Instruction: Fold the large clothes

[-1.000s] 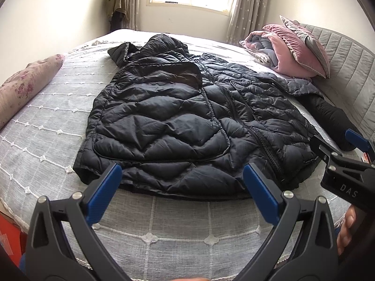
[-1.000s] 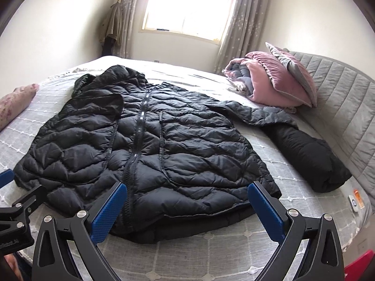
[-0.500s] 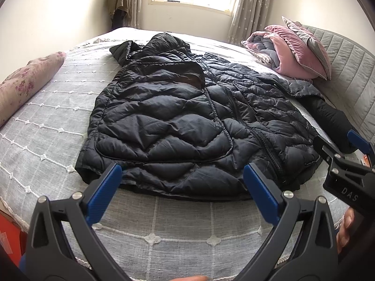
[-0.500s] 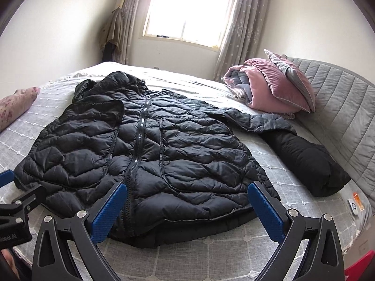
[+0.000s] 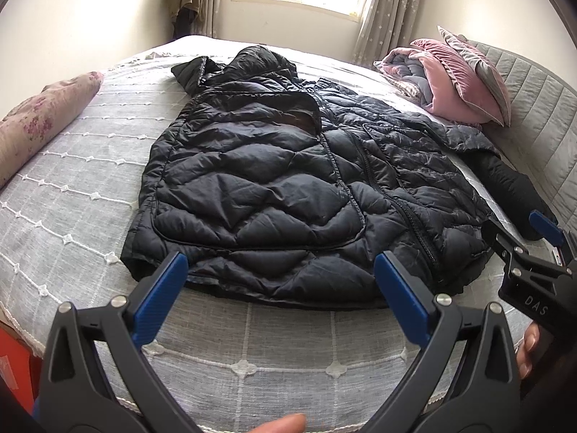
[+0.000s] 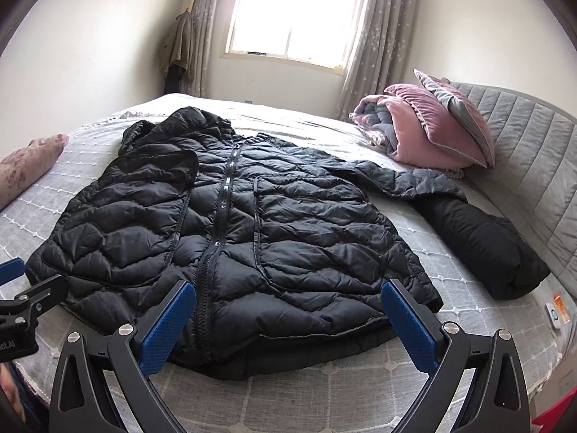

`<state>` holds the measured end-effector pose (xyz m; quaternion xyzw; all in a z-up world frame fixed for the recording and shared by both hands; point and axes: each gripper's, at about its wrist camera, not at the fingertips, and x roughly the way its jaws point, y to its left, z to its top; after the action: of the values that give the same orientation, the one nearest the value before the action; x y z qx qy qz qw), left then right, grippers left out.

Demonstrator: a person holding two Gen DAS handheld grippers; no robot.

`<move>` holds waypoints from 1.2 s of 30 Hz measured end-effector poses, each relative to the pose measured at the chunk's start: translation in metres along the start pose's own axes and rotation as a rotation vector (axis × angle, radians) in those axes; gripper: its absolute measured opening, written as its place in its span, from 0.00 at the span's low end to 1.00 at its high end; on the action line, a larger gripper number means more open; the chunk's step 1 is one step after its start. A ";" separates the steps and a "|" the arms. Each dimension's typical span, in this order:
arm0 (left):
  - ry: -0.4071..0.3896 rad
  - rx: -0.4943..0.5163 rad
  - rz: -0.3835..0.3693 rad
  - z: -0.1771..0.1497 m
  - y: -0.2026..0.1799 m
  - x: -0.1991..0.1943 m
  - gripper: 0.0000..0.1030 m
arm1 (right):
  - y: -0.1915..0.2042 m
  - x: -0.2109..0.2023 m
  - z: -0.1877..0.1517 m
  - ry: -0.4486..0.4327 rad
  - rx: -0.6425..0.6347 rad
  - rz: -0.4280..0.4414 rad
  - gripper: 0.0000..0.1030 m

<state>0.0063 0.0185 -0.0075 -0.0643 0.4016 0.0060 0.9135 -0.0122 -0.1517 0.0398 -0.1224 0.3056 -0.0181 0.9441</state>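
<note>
I am looking at a black quilted jacket (image 5: 288,195) lying flat, front up, in the middle of the grey bedspread (image 5: 72,202), its hem toward me and its hood at twelve o'clock. One sleeve is lying folded across the chest; the other sleeve (image 6: 479,238) is stretching out toward three o'clock, near the grey headboard (image 6: 533,151).

I am holding the left gripper (image 5: 281,294) at six o'clock, just short of the hem, with its blue pads spread wide and nothing between them. The right gripper (image 6: 288,319) is hovering over the hem at six o'clock in its own view, jaws likewise wide apart and gripping nothing.

A rolled pink quilt (image 6: 407,133) with a cushion (image 6: 458,115) leaning on it is sitting at two o'clock, well apart from the jacket's body. A floral pillow (image 5: 39,115) is lying at nine o'clock.
</note>
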 end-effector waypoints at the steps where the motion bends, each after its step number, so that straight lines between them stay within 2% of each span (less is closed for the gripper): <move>1: 0.006 -0.009 -0.006 0.001 0.002 0.001 1.00 | -0.001 0.002 0.000 0.007 0.004 0.006 1.00; 4: 0.020 -0.037 -0.028 0.003 0.010 0.004 1.00 | -0.005 0.004 -0.001 0.022 0.016 0.023 1.00; 9: 0.012 -0.091 0.007 0.011 0.037 0.004 1.00 | -0.026 0.006 0.005 0.020 0.029 0.047 1.00; 13: 0.041 -0.236 0.008 0.015 0.082 0.011 1.00 | -0.080 0.023 0.008 0.060 0.184 0.081 1.00; 17: 0.100 -0.366 0.053 0.008 0.119 0.022 1.00 | -0.136 0.054 -0.002 0.182 0.368 0.031 1.00; 19: 0.130 -0.418 0.016 0.004 0.129 0.031 1.00 | -0.158 0.072 -0.011 0.256 0.459 0.020 1.00; 23: 0.150 -0.447 -0.035 0.001 0.126 0.047 0.98 | -0.194 0.101 -0.039 0.376 0.718 0.101 0.99; 26: 0.173 -0.437 -0.062 0.000 0.113 0.059 0.89 | -0.202 0.112 -0.049 0.416 0.809 0.129 0.97; 28: 0.175 -0.426 -0.079 0.002 0.106 0.067 0.73 | -0.205 0.118 -0.053 0.430 0.852 0.131 0.94; 29: 0.169 -0.414 -0.077 0.002 0.103 0.068 0.69 | -0.208 0.121 -0.054 0.432 0.881 0.136 0.91; 30: 0.158 -0.396 -0.072 0.003 0.099 0.070 0.59 | -0.211 0.124 -0.056 0.431 0.908 0.148 0.89; 31: 0.151 -0.380 -0.078 0.004 0.095 0.070 0.46 | -0.213 0.129 -0.057 0.435 0.936 0.169 0.84; 34: 0.145 -0.345 -0.112 0.007 0.088 0.071 0.23 | -0.221 0.147 -0.061 0.452 1.005 0.232 0.64; 36: 0.128 -0.336 -0.110 0.008 0.089 0.068 0.16 | -0.223 0.156 -0.059 0.456 1.020 0.229 0.53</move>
<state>0.0528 0.1046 -0.0618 -0.2378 0.4482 0.0189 0.8615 0.0890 -0.3984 -0.0416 0.3898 0.4656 -0.0868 0.7898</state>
